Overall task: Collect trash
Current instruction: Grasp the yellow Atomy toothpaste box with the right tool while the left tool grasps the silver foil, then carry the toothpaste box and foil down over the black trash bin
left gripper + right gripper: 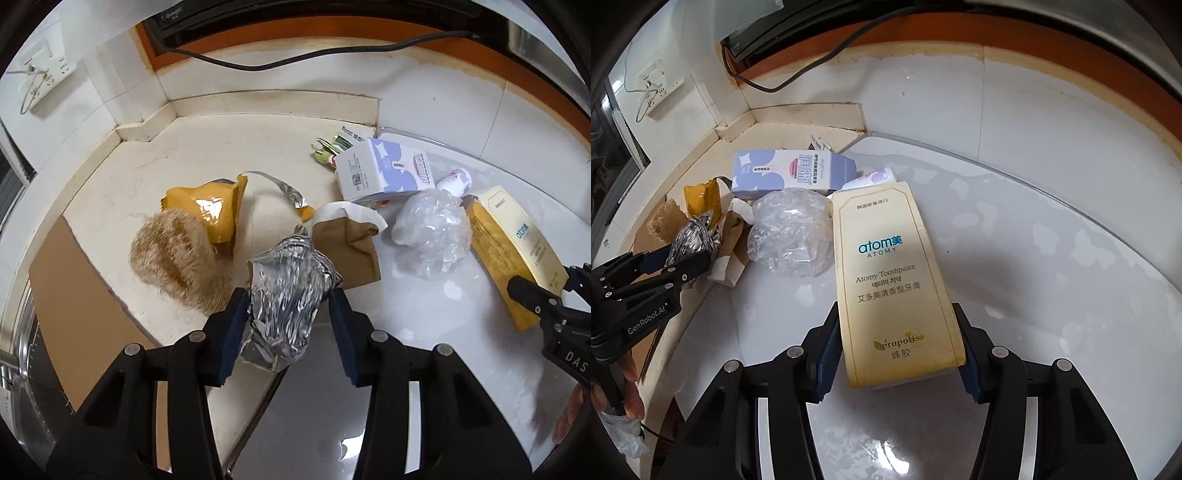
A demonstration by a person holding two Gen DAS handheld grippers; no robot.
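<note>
A crumpled silver foil wrapper [288,273] lies at the edge of the cream counter [207,147]. My left gripper [290,299] is shut on it, both blue pads pressing its sides. A yellow toothpaste box [886,258] lies on the glossy white surface [1052,277], and my right gripper [895,314] is shut on its near end, a pad against each long side. The right wrist view shows the left gripper [687,266] with the foil wrapper [694,236] at far left. The left wrist view shows the toothpaste box [509,243] at far right.
Other trash lies between the grippers: a brown paper bag [347,243], a clear plastic wad [432,229], a purple-and-white carton [384,170], a yellow snack wrapper [210,206], a tan fuzzy scrubber [173,254]. Cardboard [74,295] leans at the left. A tiled wall corner stands behind.
</note>
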